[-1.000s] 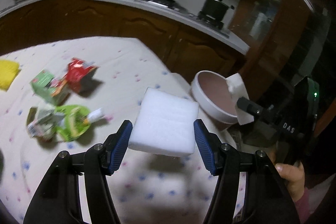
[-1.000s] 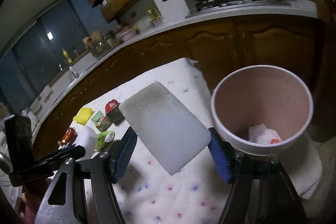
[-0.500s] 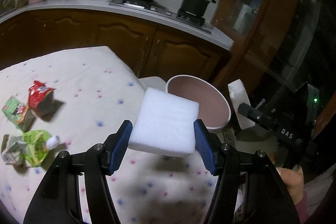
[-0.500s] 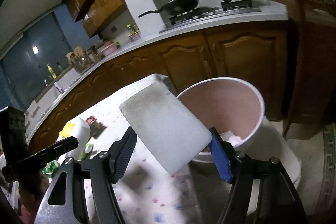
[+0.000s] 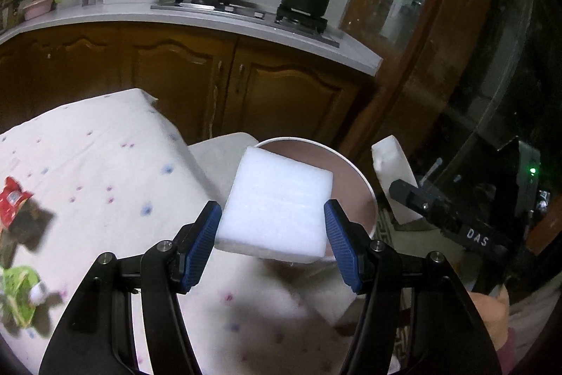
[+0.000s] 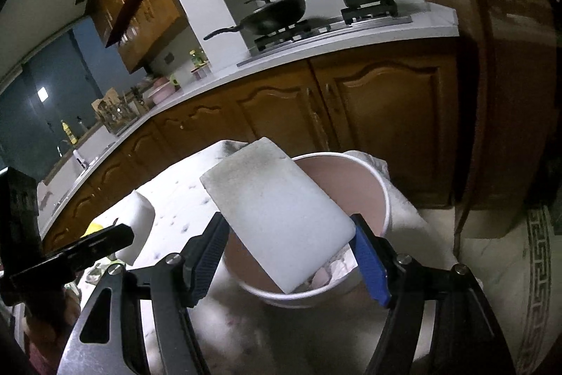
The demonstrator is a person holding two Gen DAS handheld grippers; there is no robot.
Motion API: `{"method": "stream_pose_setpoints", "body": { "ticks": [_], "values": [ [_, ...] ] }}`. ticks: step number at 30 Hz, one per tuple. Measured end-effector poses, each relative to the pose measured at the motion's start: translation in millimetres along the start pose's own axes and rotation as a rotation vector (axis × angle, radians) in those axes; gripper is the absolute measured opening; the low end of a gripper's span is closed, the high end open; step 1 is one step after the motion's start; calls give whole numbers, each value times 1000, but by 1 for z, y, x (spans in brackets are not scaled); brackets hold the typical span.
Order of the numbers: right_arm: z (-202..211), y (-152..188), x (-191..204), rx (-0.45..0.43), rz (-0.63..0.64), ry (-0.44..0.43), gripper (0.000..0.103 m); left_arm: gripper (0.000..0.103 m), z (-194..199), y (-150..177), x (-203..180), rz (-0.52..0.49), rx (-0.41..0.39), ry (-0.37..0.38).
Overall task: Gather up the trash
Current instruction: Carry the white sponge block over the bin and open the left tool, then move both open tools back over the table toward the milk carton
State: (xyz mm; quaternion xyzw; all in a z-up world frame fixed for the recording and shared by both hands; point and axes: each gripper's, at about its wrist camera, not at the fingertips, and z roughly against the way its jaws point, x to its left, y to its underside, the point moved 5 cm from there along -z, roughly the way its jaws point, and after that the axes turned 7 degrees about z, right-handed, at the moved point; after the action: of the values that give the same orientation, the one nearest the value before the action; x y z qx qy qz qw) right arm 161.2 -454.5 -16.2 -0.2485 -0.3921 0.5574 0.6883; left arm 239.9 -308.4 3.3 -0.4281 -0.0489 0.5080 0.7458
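My left gripper point(image 5: 272, 243) is shut on a white foam block point(image 5: 277, 206) and holds it at the near rim of the white trash bin point(image 5: 365, 185), which has a pink-brown inside. My right gripper point(image 6: 291, 257) is shut on a second, greyish foam block point(image 6: 277, 217), tilted over the same bin point(image 6: 381, 195). Crumpled trash point(image 6: 328, 271) lies at the bin's bottom. The right gripper's block shows in the left wrist view point(image 5: 391, 164), right of the bin. The left gripper's block shows in the right wrist view point(image 6: 138, 224), at the left.
A table with a dotted white cloth point(image 5: 105, 164) lies left of the bin, with a red wrapper point(image 5: 14, 199) and a green wrapper point(image 5: 17, 290) on it. Wooden cabinets point(image 5: 274, 94) and a stove with pans stand behind. A dark cabinet point(image 5: 439, 58) stands right.
Both grippers have swung right from over the table toward the bin, each still holding its foam block. The wrappers have slid toward the left edge of the left wrist view.
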Motion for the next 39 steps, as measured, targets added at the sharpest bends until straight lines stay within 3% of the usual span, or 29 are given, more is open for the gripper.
{"method": "stream_pose_setpoints", "body": {
  "ticks": [19,26,29,39],
  "values": [
    [-36,-10,-26,80,37,15,74,64,-72,-15,-16,-11,77,-9],
    [-37,-13,-32,81,18,23,83,67,-77,-13,-16,-25,88,-10],
    [-34,-13,-34,72,7,26,83,75,-78,-13,-14,-10,94,-6],
    [-19,-14,-34,44,-16,42,83,75,-63,-6,-1,23,87,-7]
  ]
}}
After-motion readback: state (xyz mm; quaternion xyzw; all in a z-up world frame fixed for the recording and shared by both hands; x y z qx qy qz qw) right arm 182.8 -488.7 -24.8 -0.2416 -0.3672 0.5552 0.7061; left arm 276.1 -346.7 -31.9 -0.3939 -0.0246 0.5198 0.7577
